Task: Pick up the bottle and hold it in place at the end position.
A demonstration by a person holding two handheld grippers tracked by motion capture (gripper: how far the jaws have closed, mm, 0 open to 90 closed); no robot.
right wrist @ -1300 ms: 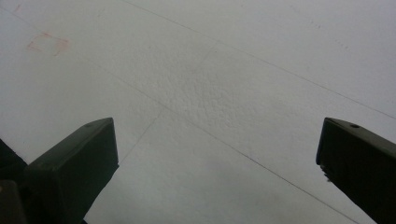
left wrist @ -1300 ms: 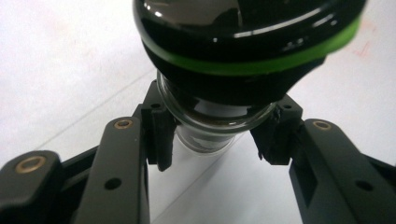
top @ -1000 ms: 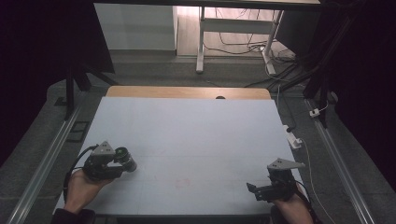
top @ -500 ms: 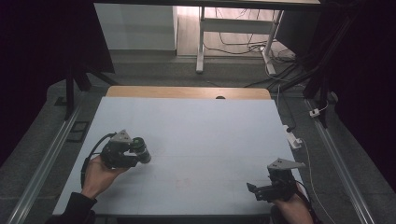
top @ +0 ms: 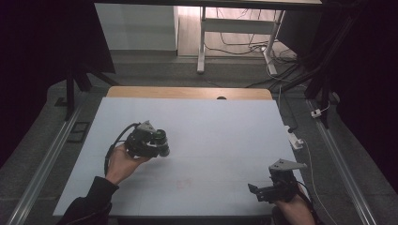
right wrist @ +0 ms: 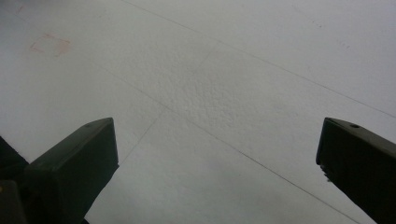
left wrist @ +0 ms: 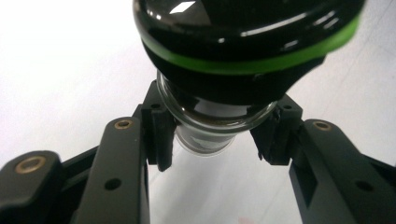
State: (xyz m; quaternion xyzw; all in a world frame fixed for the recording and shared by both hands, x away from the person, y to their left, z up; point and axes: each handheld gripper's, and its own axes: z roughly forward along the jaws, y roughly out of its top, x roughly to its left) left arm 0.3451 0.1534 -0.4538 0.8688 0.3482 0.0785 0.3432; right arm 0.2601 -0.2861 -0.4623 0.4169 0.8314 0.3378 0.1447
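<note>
Now the left gripper (top: 162,143), clamped on a dark jar (left wrist: 224,79), has moved up-frame toward mid-table, likely carrying it, while the right gripper (top: 257,190) waits open at lower right.

Glossy black jar lid (left wrist: 243,28) with a matt green band, clear shiny glass jar (left wrist: 210,119), matt black plastic left gripper (left wrist: 212,140) with brass-look rivets, finely pebbled matt white table sheet (right wrist: 224,93), wooden table edge (top: 187,92).

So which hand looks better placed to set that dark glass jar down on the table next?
The left. The left gripper is already clamped on the glass jar over the white table. The right gripper sits open and empty at the near right edge, far from the jar.
</note>
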